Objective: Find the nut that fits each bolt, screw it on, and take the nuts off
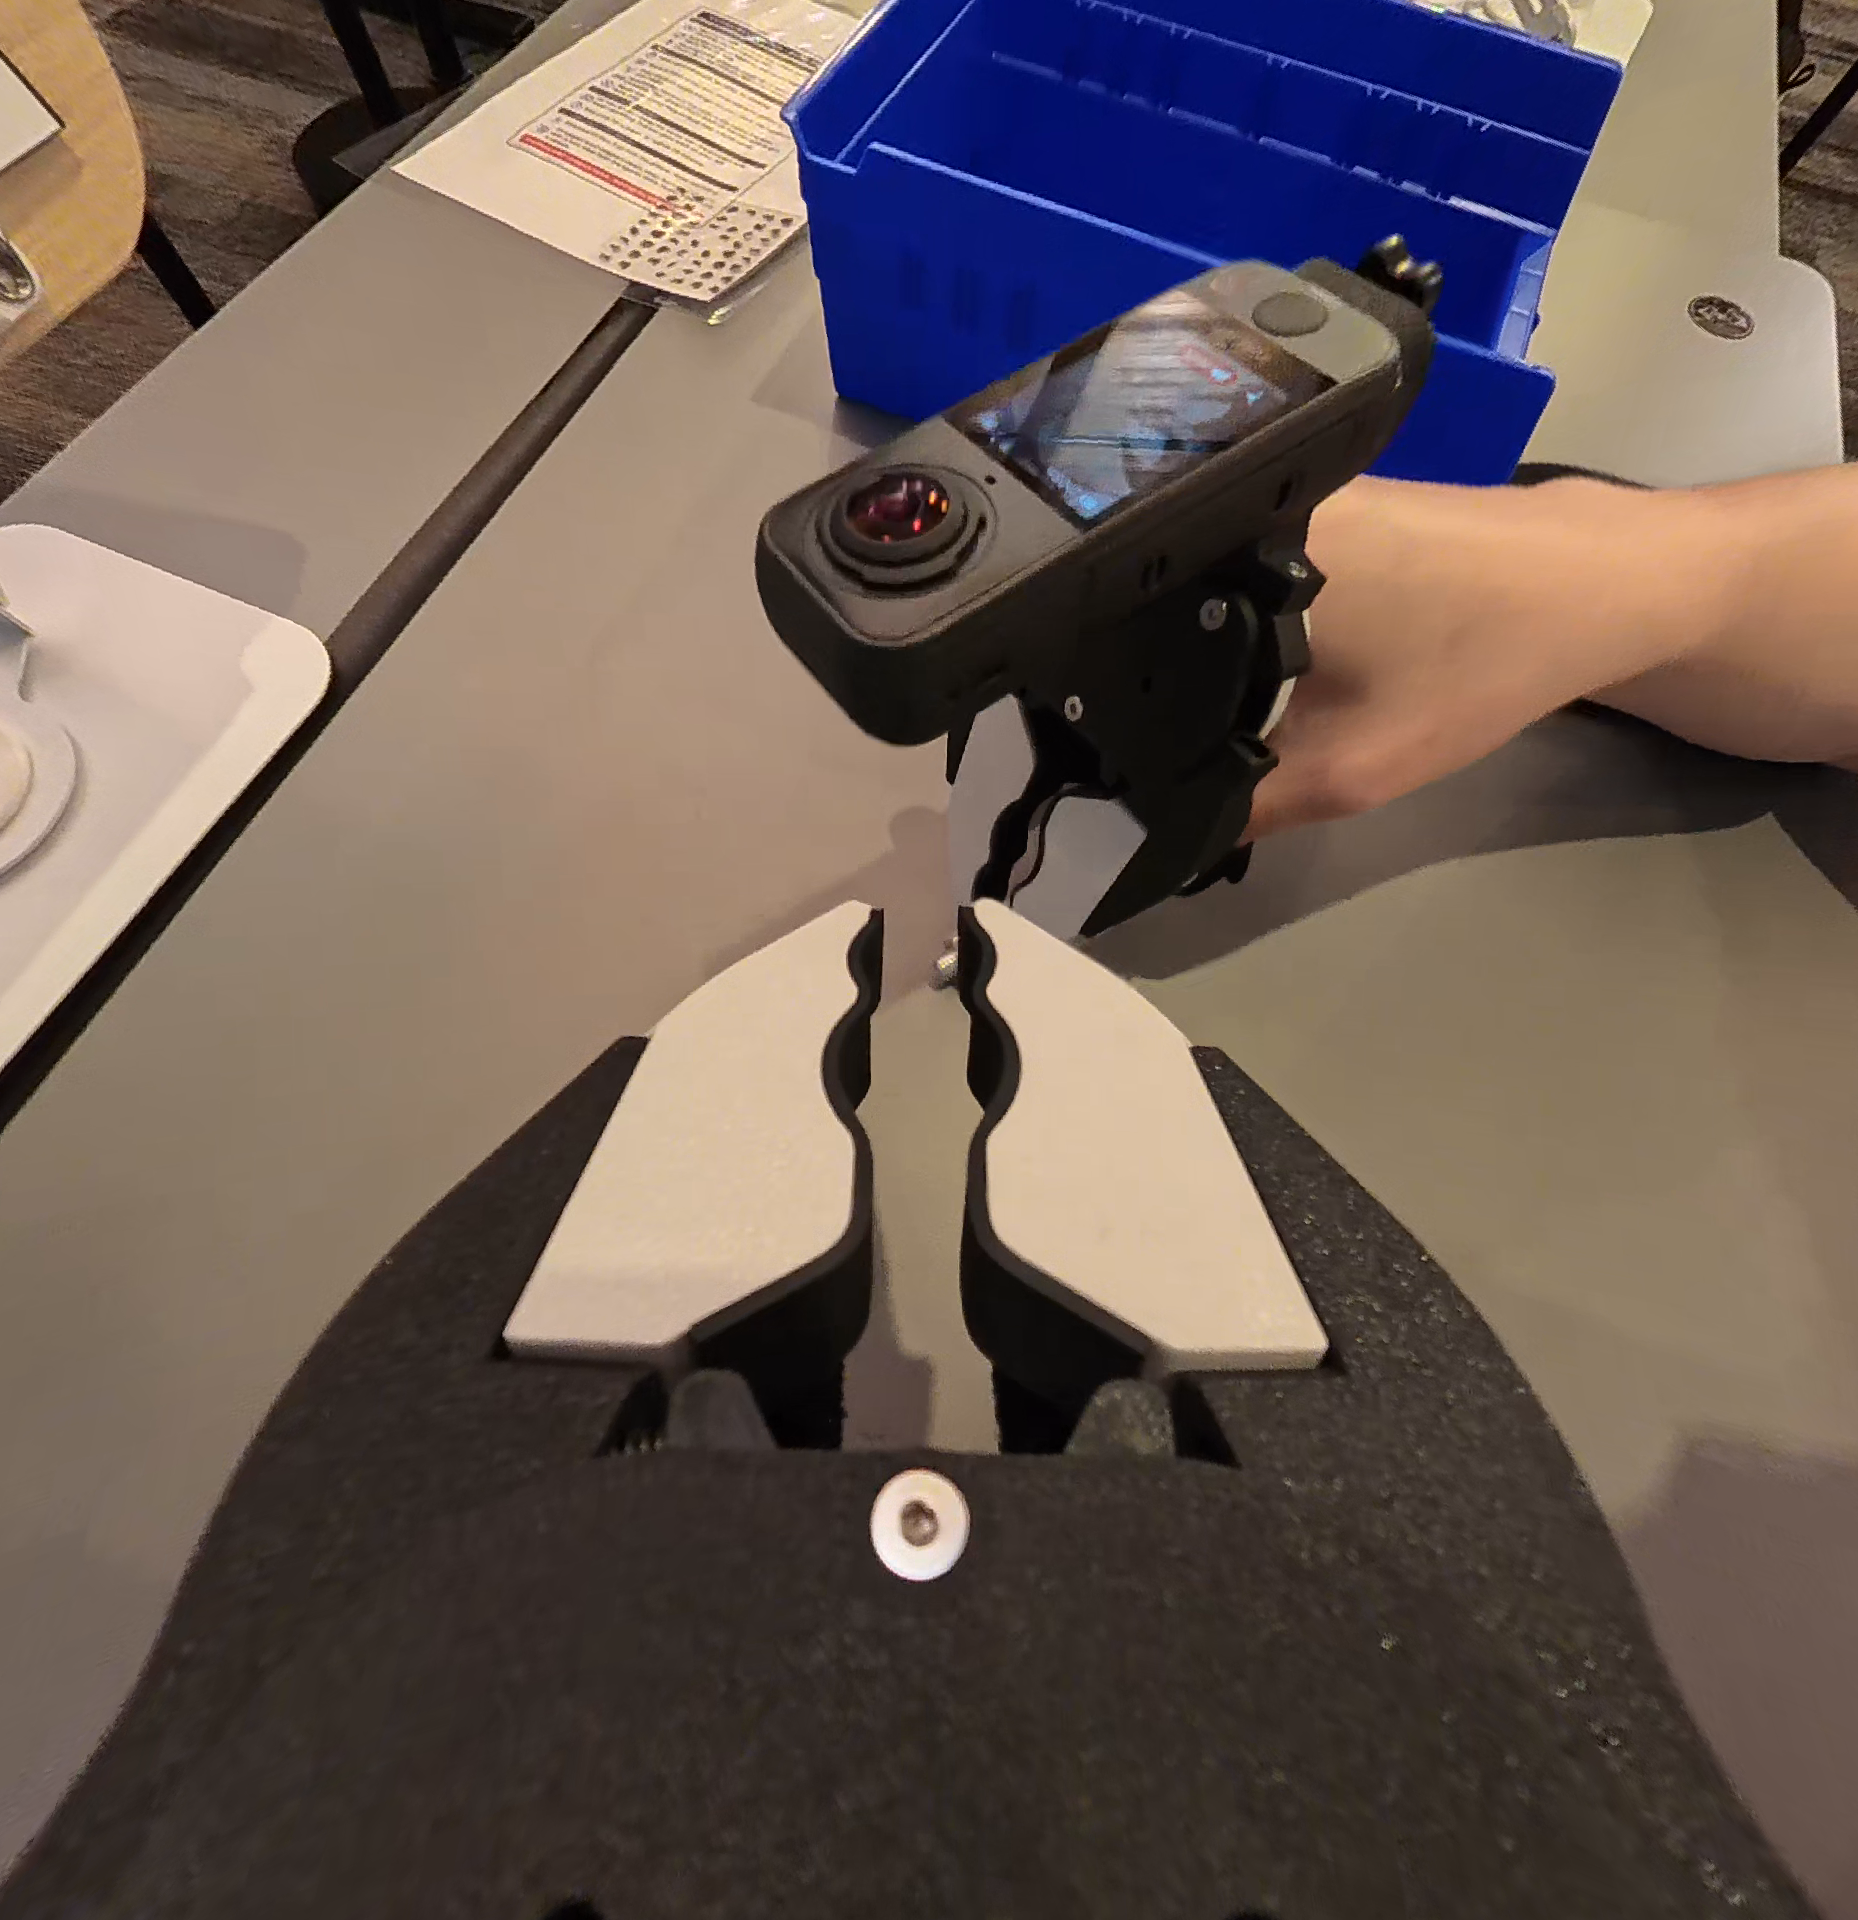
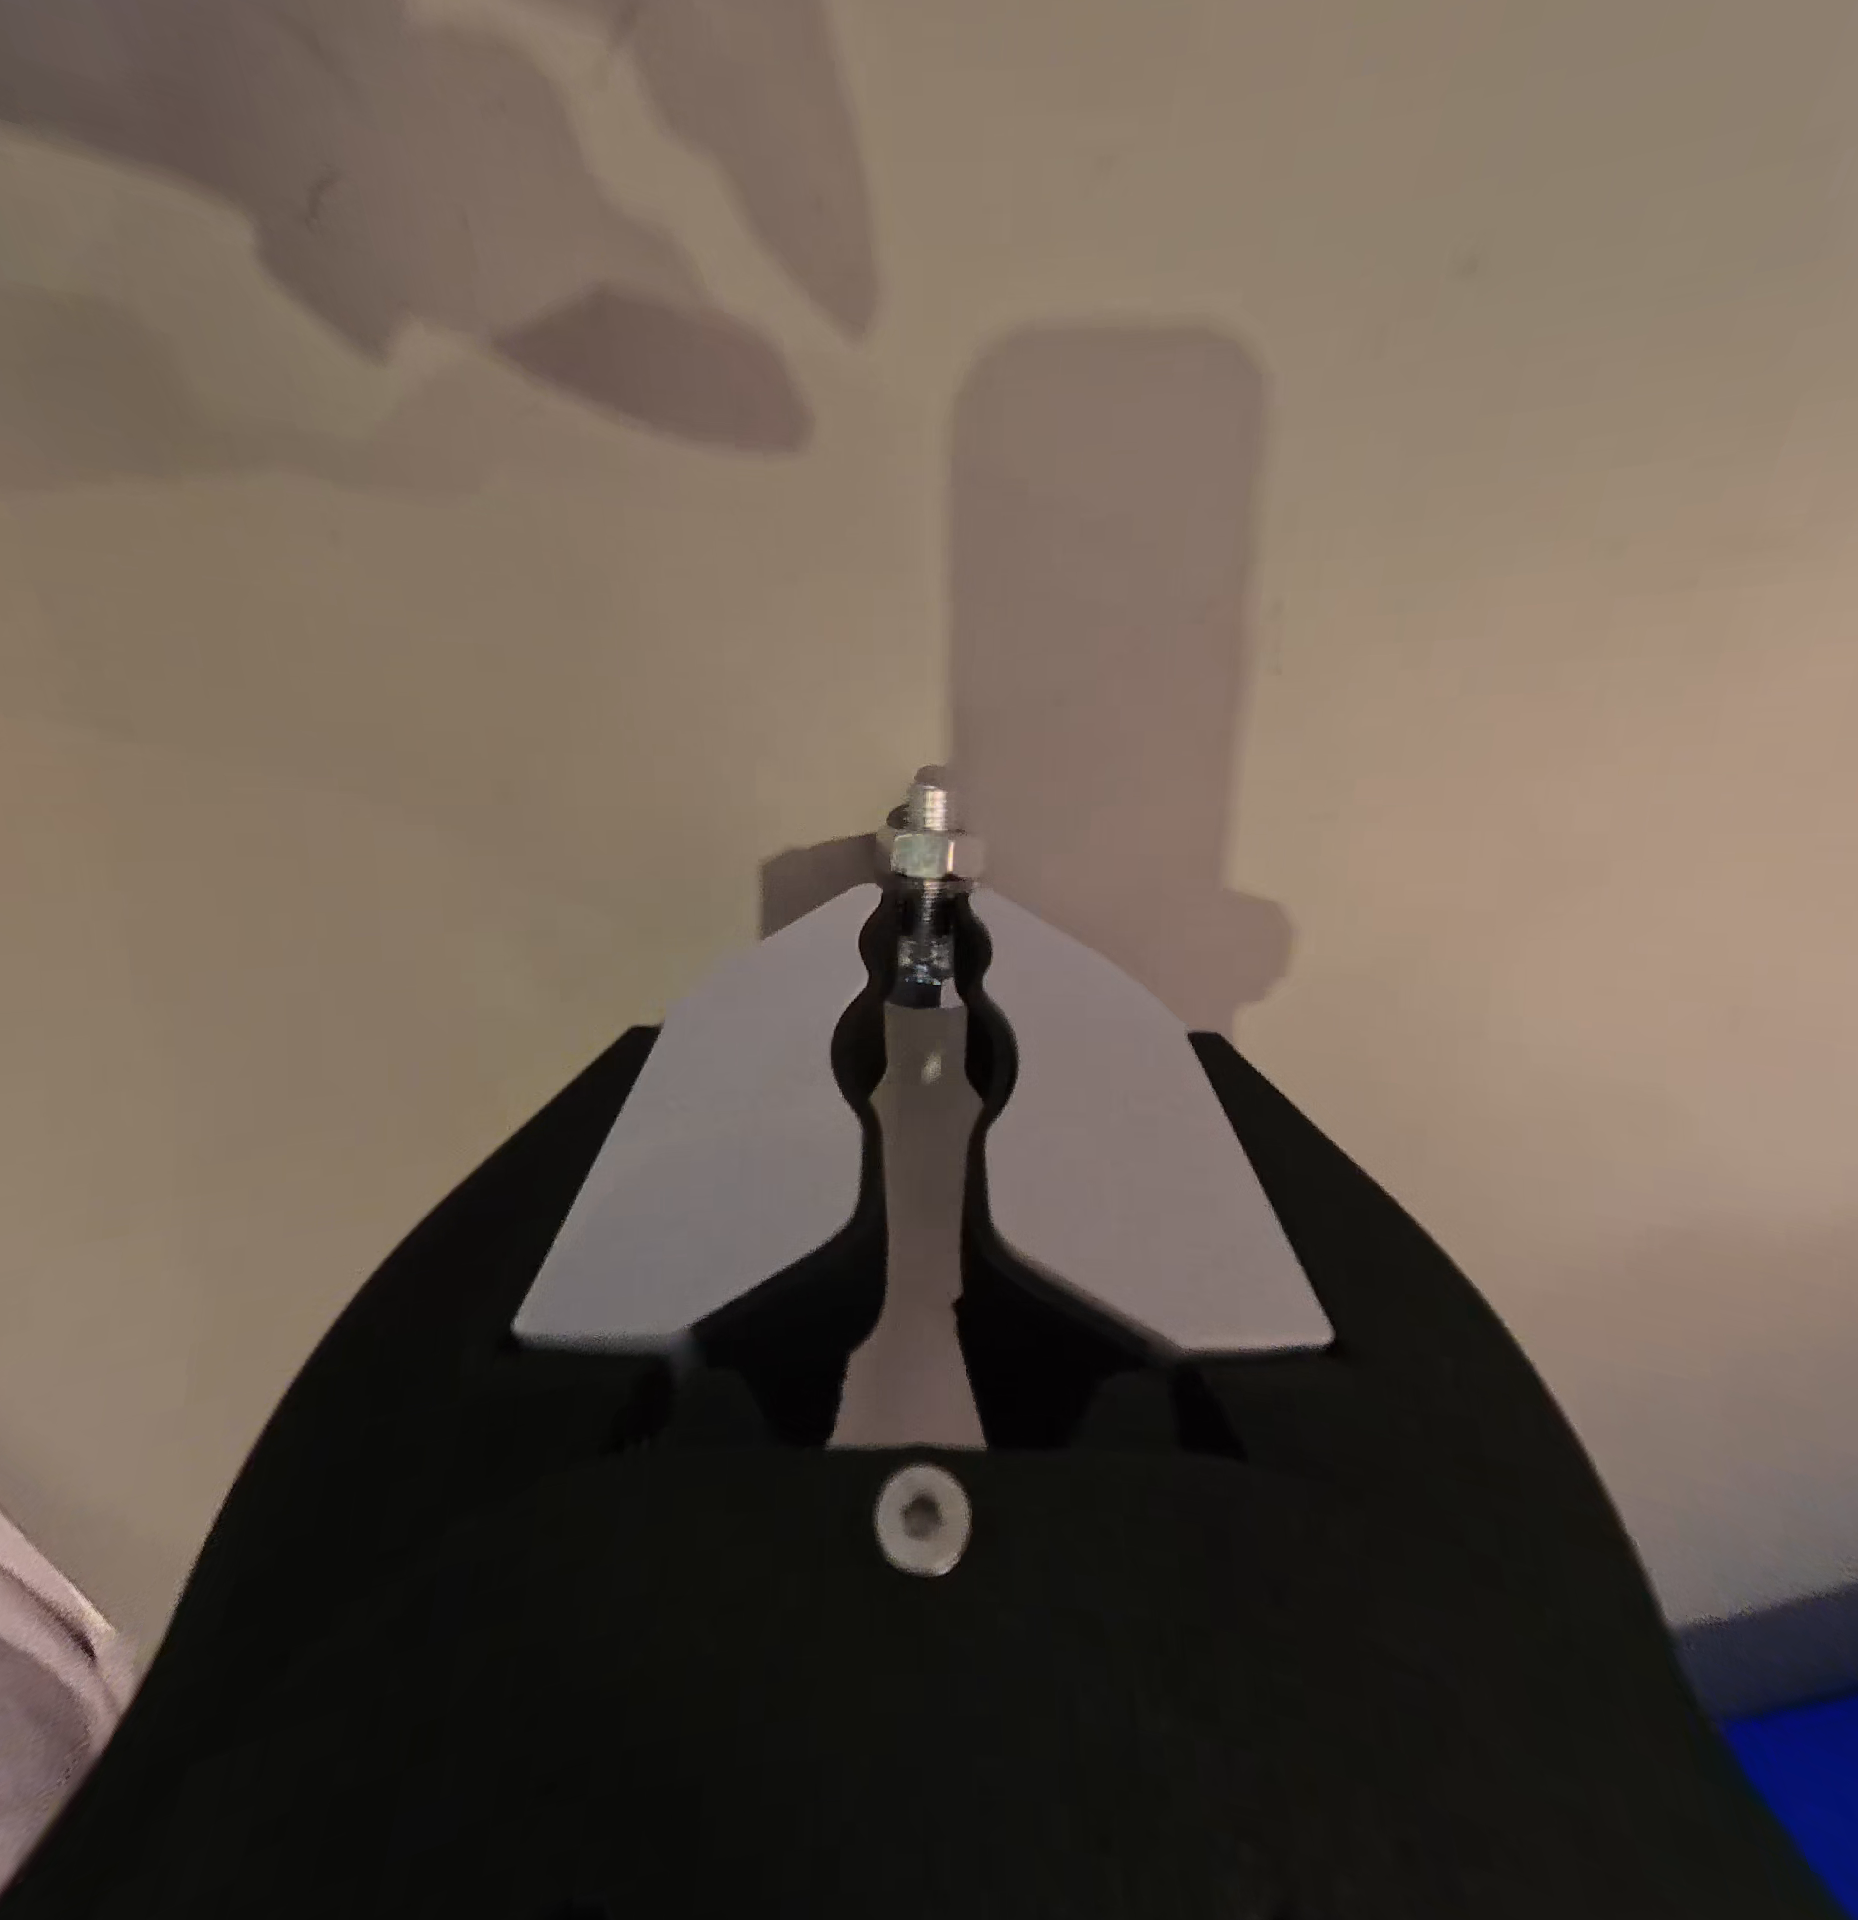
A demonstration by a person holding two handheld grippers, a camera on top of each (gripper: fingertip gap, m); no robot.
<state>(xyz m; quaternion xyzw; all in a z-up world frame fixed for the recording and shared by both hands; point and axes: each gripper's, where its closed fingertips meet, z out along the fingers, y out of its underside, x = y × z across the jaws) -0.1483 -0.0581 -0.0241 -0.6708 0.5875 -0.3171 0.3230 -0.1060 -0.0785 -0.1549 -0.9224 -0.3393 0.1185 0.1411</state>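
2 grippers meet tip to tip: the right gripper (image 2: 923, 961) pinches a silver threaded bolt (image 2: 927, 914) pointing forward, its hexagonal steel nut (image 2: 921, 858) beyond the fingertips, nearest the slightly spread left gripper (image 1: 920, 925).

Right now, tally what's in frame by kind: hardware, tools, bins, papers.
Bolts: 1, the bolt, clamped in the right tool
Nuts: 1, the nut, threaded on it
Tools: 2, the left tool is the other, open
Bins: 1, the blue bin
Printed sheets: 1, the sheet
Total: 6
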